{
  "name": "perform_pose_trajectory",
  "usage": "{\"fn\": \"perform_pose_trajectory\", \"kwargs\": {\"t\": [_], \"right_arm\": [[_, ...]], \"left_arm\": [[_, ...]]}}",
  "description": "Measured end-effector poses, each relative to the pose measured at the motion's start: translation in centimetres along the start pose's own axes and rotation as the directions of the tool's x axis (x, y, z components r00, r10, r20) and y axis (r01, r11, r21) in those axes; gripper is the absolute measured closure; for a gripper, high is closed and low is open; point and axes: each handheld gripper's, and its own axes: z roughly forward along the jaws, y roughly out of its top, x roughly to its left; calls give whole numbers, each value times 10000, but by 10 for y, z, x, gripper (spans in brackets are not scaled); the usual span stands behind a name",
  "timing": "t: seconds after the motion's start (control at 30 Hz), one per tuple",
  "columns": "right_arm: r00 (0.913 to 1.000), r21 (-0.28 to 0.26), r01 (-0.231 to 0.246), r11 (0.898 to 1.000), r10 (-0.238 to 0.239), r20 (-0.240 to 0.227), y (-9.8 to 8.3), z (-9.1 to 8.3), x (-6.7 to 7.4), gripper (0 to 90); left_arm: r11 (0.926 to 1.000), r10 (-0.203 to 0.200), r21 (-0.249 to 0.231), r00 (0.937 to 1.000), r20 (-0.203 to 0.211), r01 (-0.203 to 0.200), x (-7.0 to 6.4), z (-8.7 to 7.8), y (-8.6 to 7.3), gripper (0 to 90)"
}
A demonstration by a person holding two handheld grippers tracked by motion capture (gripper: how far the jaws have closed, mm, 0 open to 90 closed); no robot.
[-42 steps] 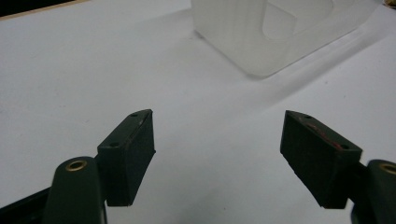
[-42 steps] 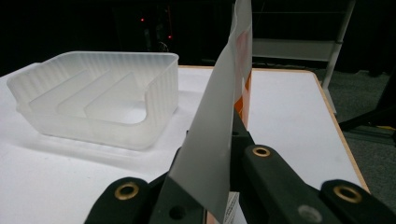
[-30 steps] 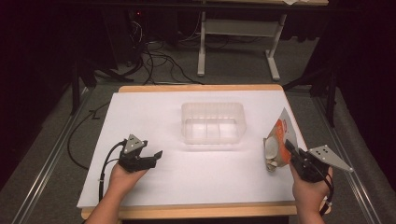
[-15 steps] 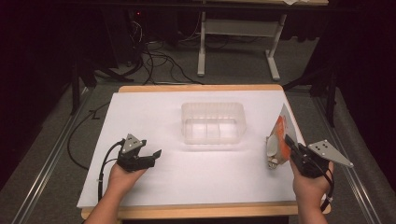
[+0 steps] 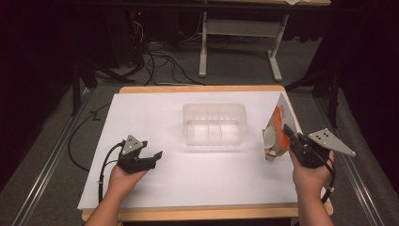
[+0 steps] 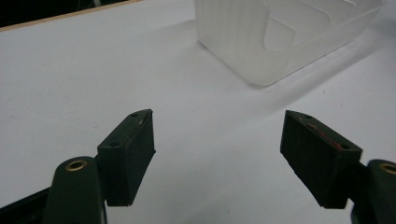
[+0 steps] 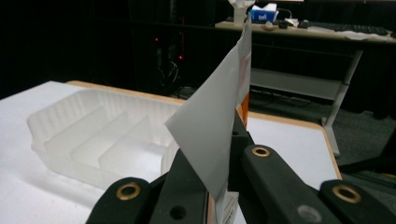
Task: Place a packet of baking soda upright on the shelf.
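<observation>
While right tool (image 5: 287, 136) pinches packet (image 5: 276, 132), apparently near table edge (image 5: 289, 106).

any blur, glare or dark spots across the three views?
High view: white table evenly lit, no glare; surroundings near black. Left gripper view: left gripper slightly soft, clear bin sharper, faint shadow beside it. Right gripper view: packet held close and blurred, background dark.

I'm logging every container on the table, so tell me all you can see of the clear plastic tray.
The tray is a translucent, frosted-looking plastic box, rectangular with rounded corners and ribbed walls. Thin inner walls split it into three compartments, and nothing shows inside them. It sits upright and flat on the white table, mid-table and toward the far edge. Neither gripper touches it; only the table does.
</observation>
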Motion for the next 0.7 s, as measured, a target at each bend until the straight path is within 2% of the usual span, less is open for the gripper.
{"fn": "perform_pose_trajectory", "kwargs": {"t": [0.23, 0.4, 0.53, 0.67, 0.7], "right_arm": [[10000, -405, -26, 9992, 22, -88, 20, 3, 2, 900], [9995, -625, 221, 9978, -235, -205, 37, 7, 9, 900], [9985, -844, 354, 9958, -387, -381, 52, 11, 19, 900], [9973, -898, 477, 9948, -524, -508, 59, 15, 26, 900], [9960, -939, 565, 9940, -626, -634, 63, 19, 32, 900]], "left_arm": [[10000, 31, 16, 10000, 32, -31, 0, 0, 0, 265], [10000, 3, -8, 10000, 51, -3, 0, 0, 0, 266], [10000, 2, -22, 10000, 55, -1, 0, -1, 0, 265], [10000, -27, -71, 10000, 37, 27, 1, -1, 0, 265], [10000, -32, -84, 10000, 30, 33, 1, -1, 0, 265]]}}
